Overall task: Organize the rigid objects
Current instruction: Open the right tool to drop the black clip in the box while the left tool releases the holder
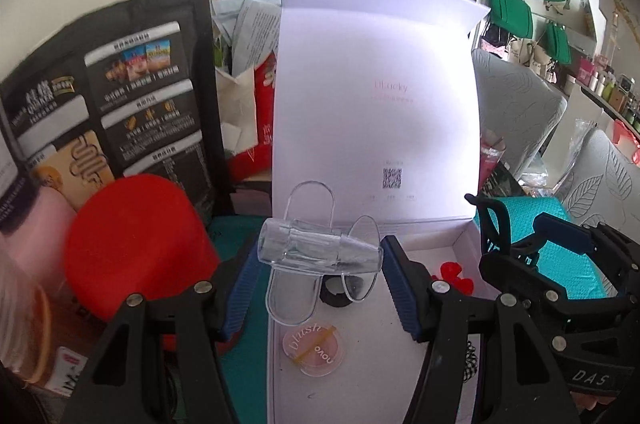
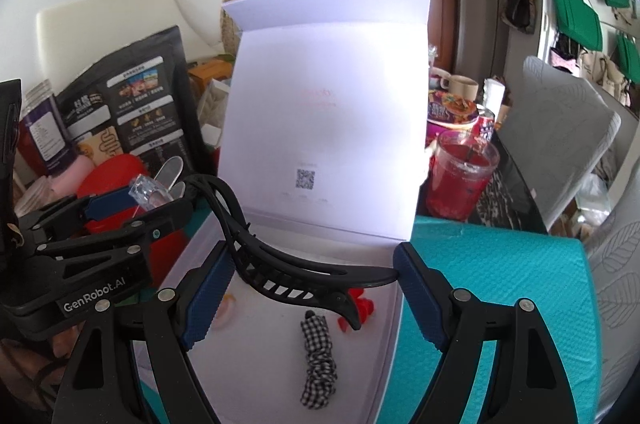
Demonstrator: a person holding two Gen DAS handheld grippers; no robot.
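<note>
A teal textured mat (image 2: 500,288) carries the open white cardboard box (image 2: 280,344); cluttered shelves surround. The left gripper (image 1: 320,260) clamps a clear plastic hair clip (image 1: 316,252), the right gripper (image 2: 316,288) a black plastic claw clip (image 2: 296,276), above the box floor.

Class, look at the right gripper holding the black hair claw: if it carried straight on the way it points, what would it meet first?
Most likely the upright lid of the open white box, directly beyond the black hair claw in the right gripper; depth is uncertain.
</note>
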